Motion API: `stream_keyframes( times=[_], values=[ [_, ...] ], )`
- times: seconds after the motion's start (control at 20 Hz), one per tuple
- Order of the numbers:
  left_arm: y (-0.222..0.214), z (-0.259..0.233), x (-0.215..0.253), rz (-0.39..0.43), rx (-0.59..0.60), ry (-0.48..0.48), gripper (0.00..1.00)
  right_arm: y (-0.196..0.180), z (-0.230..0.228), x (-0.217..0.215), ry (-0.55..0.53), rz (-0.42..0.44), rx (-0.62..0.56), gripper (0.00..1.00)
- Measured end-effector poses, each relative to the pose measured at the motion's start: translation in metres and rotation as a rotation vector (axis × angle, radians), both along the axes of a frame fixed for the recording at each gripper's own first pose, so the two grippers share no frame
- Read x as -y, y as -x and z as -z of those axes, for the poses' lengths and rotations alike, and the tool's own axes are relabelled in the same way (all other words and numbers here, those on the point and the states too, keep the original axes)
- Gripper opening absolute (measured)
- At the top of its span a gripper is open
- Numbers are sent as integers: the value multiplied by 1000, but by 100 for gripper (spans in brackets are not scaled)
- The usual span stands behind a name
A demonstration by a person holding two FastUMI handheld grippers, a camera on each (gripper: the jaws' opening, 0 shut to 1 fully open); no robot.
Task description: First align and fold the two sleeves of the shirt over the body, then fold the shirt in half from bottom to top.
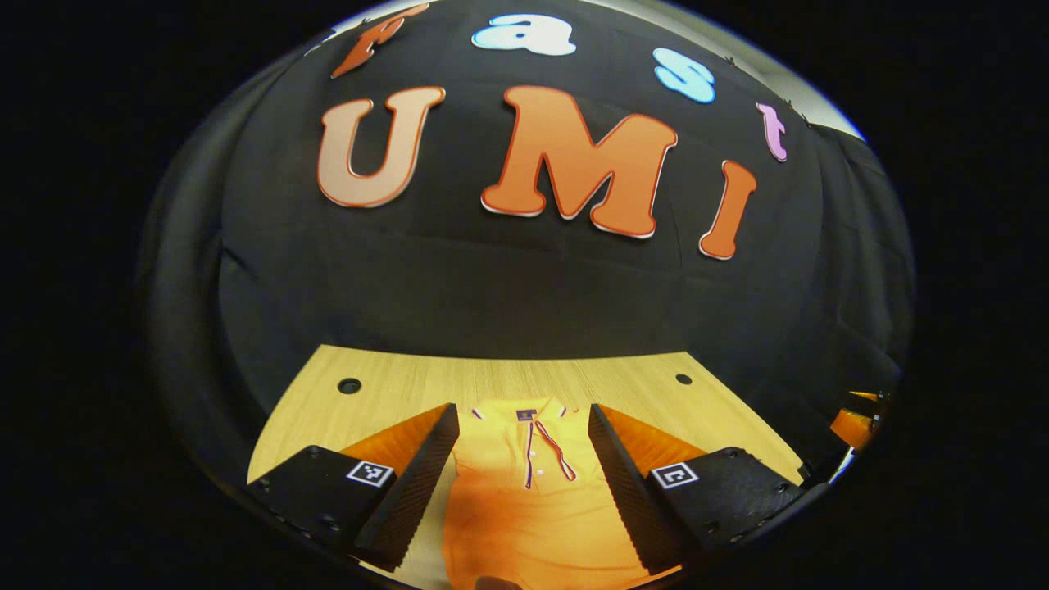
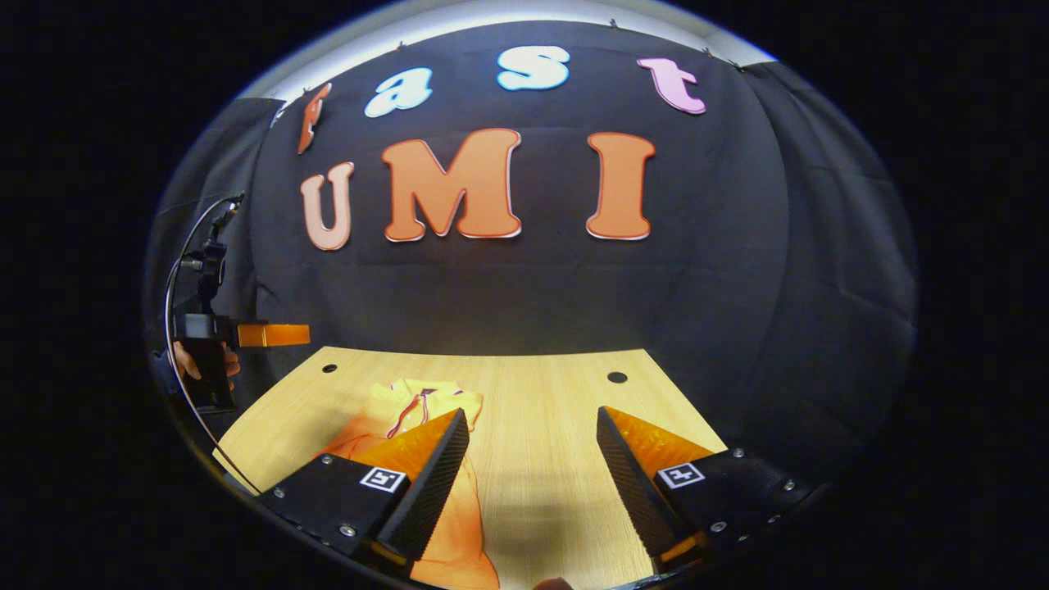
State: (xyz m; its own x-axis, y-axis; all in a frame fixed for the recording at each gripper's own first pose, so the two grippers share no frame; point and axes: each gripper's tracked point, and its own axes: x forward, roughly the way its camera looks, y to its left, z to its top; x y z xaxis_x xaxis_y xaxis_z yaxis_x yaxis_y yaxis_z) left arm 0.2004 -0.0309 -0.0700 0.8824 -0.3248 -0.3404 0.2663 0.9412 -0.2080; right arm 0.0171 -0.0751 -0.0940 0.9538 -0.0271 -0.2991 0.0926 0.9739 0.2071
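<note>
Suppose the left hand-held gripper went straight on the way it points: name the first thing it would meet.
Probably the orange shirt on the wooden table: it lies between the open left hand-held gripper fingers, collar ahead. If it passes above the cloth, the booth wall comes next; depth is unclear.

Wooden table, orange shirt on it

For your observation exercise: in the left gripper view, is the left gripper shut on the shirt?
No: the left gripper has its fingers spread wide apart, with the orange shirt lying flat on the wooden table between them.
</note>
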Motion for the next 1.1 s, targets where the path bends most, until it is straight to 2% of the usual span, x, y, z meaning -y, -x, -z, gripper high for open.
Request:
stream_keyframes(
  times=[0.3, 0.65, 0.75, 0.85, 1.0, 1.1],
  values=[
    [72, -58, -24, -154, 268, -24, 98, 9, -38, -18, 23, -55, 193, 96],
    [153, -117, -47, -289, 491, -32, 94, 27, -47, -28, -17, -104, 283, 96],
    [174, -117, -42, -313, 519, -58, 97, 33, -51, -30, -12, -113, 328, 96],
    [195, -113, -39, -324, 534, -76, 97, 37, -43, -34, -2, -133, 325, 96],
    [210, -95, -38, -339, 517, -112, 94, 43, -18, -44, -9, -174, 252, 96],
    [219, -72, -34, -337, 464, -135, 97, 52, 5, -53, -16, -206, 195, 96]
  ],
)
